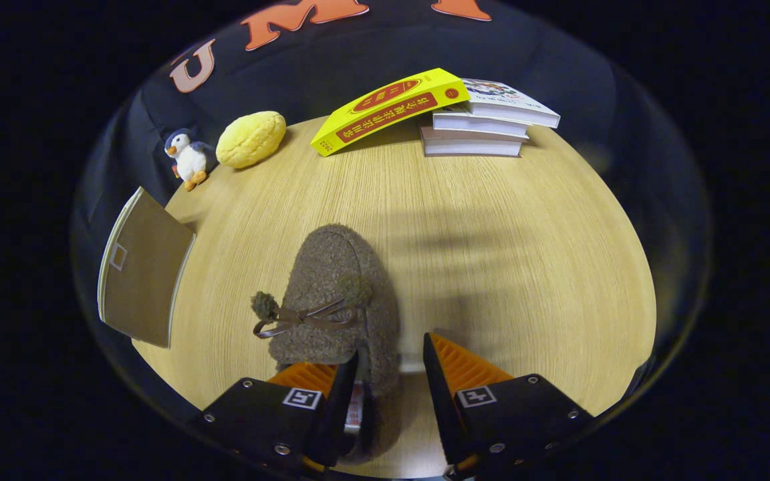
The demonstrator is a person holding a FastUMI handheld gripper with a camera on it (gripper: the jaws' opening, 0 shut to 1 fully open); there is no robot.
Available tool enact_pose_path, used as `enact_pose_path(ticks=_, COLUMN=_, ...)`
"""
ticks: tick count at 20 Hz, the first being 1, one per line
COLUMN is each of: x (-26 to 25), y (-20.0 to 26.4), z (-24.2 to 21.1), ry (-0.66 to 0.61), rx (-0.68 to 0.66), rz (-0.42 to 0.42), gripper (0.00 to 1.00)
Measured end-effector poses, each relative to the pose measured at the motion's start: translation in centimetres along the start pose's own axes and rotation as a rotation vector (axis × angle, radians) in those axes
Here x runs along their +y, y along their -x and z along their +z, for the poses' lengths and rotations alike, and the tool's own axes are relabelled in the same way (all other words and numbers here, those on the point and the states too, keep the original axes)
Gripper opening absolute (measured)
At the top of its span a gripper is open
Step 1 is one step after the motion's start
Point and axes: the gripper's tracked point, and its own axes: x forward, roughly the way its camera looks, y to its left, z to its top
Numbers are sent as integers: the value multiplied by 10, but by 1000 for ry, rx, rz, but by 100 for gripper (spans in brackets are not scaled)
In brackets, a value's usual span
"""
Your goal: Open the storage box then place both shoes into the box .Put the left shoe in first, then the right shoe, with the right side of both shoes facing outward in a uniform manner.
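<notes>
A fuzzy brown shoe [338,280] with a pom-pom and a thin bow lies on the wooden table [492,220], toe pointing away from me. My gripper [390,351] is open and straddles the right wall of the shoe's opening. One finger sits inside the opening, and the other finger [455,364] is outside with a sliver of table showing between it and the shoe. Left of the shoe, at the table's edge, a brown flat panel [144,270] with a pale rim and a small square mark stands tilted. I cannot tell whether it belongs to the storage box.
Beyond the shoe, a yellow book [388,110] leans on a stack of books [485,123] at the back of the table. A yellow bun-shaped plush [250,138] and a small penguin toy [186,159] sit at the back left. Bare wood lies to the right of the shoe.
</notes>
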Motion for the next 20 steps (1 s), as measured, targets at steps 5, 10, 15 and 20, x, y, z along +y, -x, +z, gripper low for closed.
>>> enact_pose_path(ticks=5, x=3, y=-4, z=-1, ry=19, rx=-11, rz=-17, gripper=19)
enact_pose_path(ticks=10, x=23, y=9, z=8, ry=-141, rx=7, rz=10, gripper=5)
enact_pose_path(ticks=15, x=75, y=46, z=48, ry=-178, rx=-45, rz=19, gripper=5)
enact_pose_path(ticks=20, x=142, y=76, z=89, ry=-144, rx=-72, rz=39, gripper=5)
